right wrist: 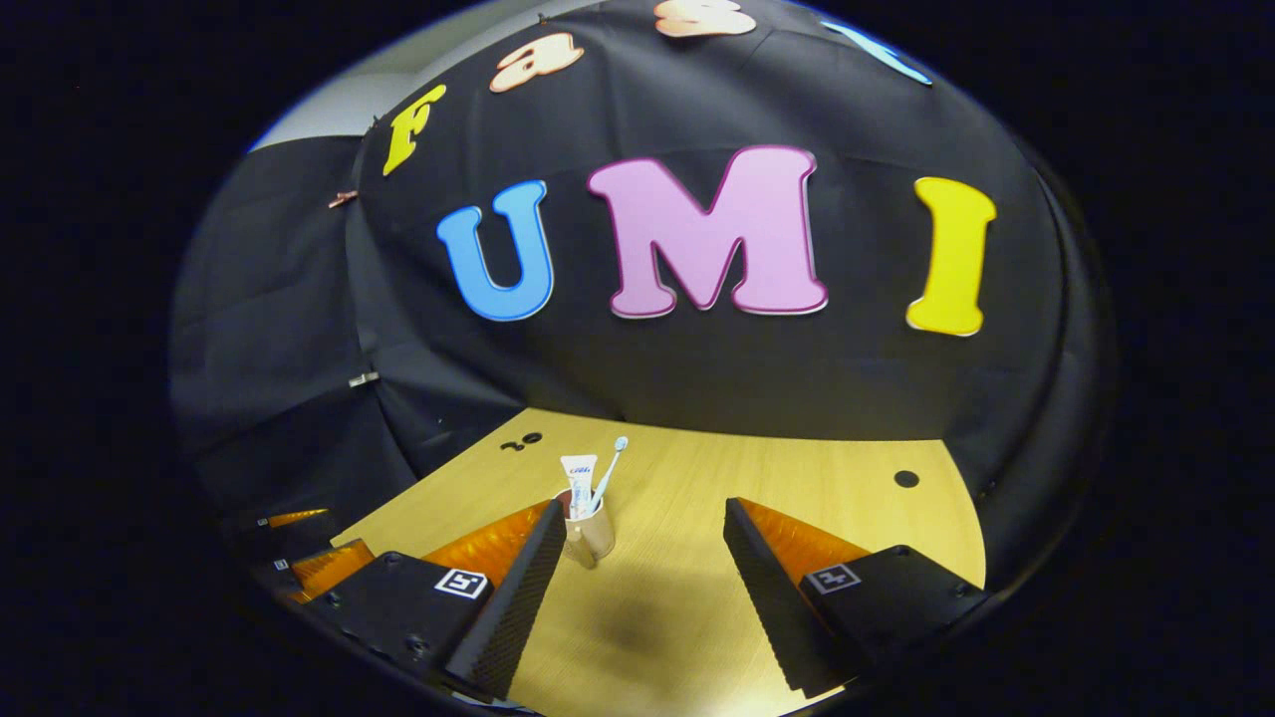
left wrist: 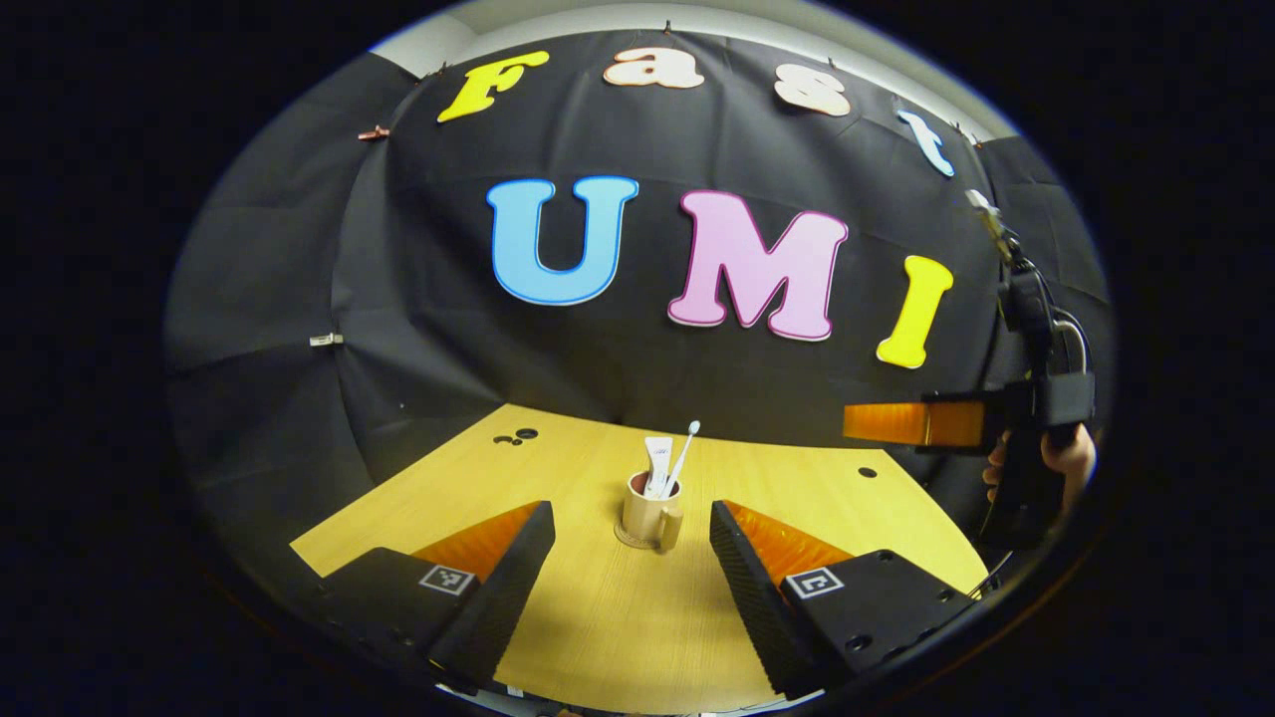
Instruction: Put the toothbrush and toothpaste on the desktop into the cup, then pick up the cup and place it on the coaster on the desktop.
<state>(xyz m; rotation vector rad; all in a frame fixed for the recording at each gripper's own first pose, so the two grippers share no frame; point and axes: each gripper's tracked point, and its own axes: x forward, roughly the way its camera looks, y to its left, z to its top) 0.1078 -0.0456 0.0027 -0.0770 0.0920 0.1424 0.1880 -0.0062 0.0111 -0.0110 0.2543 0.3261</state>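
Note:
A beige cup [left wrist: 652,518] with a handle stands upright on a round coaster [left wrist: 628,542] in the middle of the wooden desktop [left wrist: 618,627]. A white toothbrush [left wrist: 683,453] and a white toothpaste tube [left wrist: 657,460] stick up out of it. My left gripper [left wrist: 631,514] is open, short of the cup, and touches nothing. My right gripper [right wrist: 646,513] is open too, with the cup [right wrist: 595,533], toothpaste [right wrist: 578,483] and toothbrush [right wrist: 610,468] just past its left finger. In the left gripper view the right gripper [left wrist: 916,423] hangs above the table's right side, held by a hand [left wrist: 1066,460].
The black cloth wall closes the back of the desktop. Small dark holes mark the wood at the far left [left wrist: 518,436] and far right [left wrist: 867,472]. The left gripper [right wrist: 299,558] sits low at the left edge of the right gripper view.

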